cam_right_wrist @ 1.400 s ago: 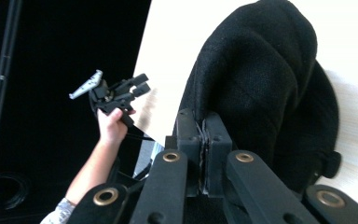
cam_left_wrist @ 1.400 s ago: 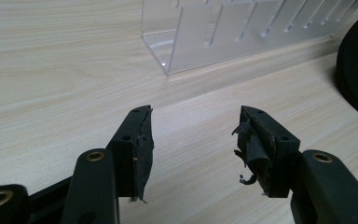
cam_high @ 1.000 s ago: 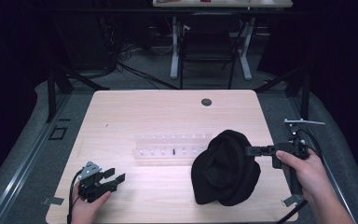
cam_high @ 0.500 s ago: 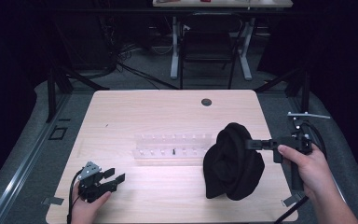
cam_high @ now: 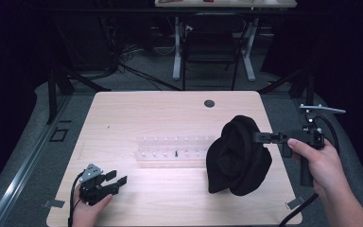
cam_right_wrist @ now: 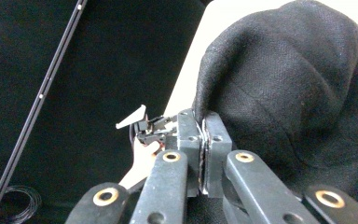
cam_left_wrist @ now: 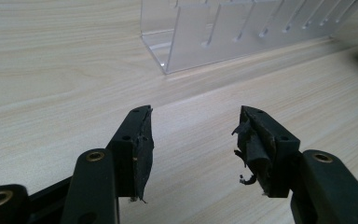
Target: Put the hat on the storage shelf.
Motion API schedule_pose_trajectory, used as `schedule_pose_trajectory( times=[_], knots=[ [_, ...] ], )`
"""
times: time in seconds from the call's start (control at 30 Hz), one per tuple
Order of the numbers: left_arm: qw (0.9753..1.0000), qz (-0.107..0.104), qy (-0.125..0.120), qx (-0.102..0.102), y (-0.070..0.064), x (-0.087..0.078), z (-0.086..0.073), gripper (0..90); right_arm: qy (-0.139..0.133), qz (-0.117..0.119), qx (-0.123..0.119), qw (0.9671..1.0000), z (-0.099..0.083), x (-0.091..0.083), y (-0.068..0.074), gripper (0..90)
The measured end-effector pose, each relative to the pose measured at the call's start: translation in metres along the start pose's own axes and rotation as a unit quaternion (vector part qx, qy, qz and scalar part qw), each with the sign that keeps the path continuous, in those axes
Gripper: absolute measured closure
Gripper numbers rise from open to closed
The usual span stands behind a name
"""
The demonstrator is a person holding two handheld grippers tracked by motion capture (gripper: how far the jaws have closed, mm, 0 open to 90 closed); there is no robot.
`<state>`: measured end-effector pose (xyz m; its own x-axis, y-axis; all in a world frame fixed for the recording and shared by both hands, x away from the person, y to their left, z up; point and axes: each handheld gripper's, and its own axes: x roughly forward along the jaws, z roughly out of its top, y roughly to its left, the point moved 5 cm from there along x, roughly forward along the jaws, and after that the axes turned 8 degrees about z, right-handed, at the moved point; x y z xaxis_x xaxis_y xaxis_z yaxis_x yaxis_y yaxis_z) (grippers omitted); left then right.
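Note:
A black knitted beanie hangs lifted above the table's right side, and my right gripper is shut on its edge. In the right gripper view the jaws pinch the beanie's dark fabric at the gripper. My left gripper rests at the table's front left, open and holding nothing. Its pads stand apart over bare wood in the left gripper view, where the gripper points toward a clear plastic rack.
The clear slotted rack lies across the middle of the light wooden table. A round black grommet sits near the far edge. Behind the table stand desk legs and cables on a grey floor.
The right gripper has lifted the beanie and drawn it to the right, so it now hangs folded and taller. The left gripper has stayed put.

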<state>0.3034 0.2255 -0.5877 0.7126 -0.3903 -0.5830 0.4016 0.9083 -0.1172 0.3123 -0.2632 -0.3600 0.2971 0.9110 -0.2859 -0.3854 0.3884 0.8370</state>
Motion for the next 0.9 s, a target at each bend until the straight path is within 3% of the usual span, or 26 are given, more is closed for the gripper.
schedule_pose_trajectory(
  times=[0.47, 0.9],
  knots=[
    [1.0000, 0.000, -0.001, -0.001, 0.000, 0.000, 0.000, 45.5, -0.007, -0.003, -0.012, 0.9999, 0.013, 0.002, 0.017, 88.4],
    [1.0000, -0.001, -0.002, -0.001, 0.000, -0.001, 0.000, 45.5, -0.015, 0.000, -0.011, 0.9998, 0.025, 0.010, 0.024, 88.4]
  ],
)
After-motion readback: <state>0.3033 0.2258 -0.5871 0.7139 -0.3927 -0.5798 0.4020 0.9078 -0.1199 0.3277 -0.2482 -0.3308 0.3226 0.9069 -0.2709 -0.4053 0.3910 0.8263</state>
